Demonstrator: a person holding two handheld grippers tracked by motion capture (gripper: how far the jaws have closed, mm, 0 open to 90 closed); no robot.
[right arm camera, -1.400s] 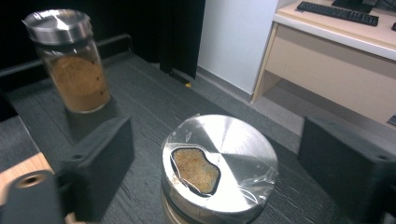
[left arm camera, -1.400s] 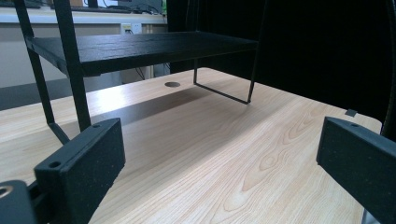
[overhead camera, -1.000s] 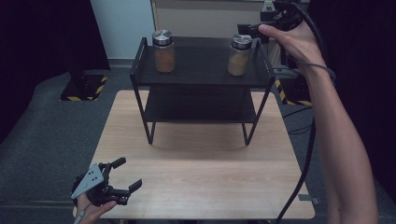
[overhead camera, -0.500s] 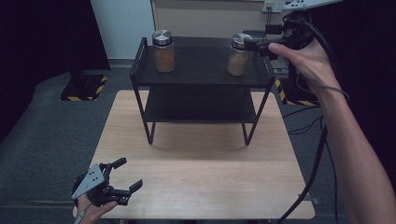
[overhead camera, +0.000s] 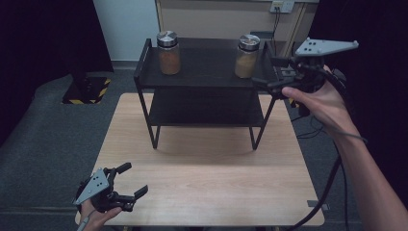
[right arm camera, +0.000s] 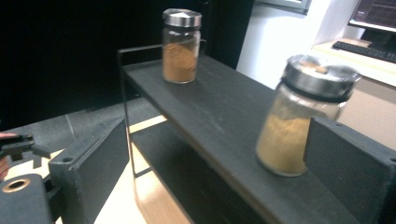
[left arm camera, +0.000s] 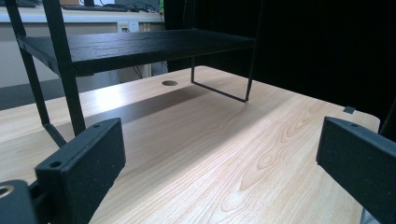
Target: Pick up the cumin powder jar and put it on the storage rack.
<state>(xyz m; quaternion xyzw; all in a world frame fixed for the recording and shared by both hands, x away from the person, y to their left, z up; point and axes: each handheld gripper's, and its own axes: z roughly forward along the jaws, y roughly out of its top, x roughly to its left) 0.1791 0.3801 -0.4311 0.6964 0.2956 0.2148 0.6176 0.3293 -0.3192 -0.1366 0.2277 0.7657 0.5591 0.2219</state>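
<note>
Two glass jars with metal lids stand on the top board of a black two-tier shelf (overhead camera: 207,79): a darker brown one (overhead camera: 169,53) at the left, a paler one (overhead camera: 247,56) at the right. My right gripper (overhead camera: 266,72) hovers at the shelf's right end, open, pointing at the paler jar and apart from it. In the right gripper view the paler jar (right arm camera: 299,126) stands ahead by the right jaw, and the darker jar (right arm camera: 180,46) is farther along the board. My left gripper (overhead camera: 135,179) rests open at the table's front left corner with nothing between its jaws (left arm camera: 219,154).
The shelf stands at the back of a light wooden table (overhead camera: 207,178), its lower board (overhead camera: 207,108) bare. The wood in front of the shelf is free. A cable (overhead camera: 332,183) hangs from the right gripper past the table's right edge. Dark floor mats lie at the left.
The right hand has come down and out to the right, from above and behind the paler jar to the shelf's right end. The left gripper has kept still.
</note>
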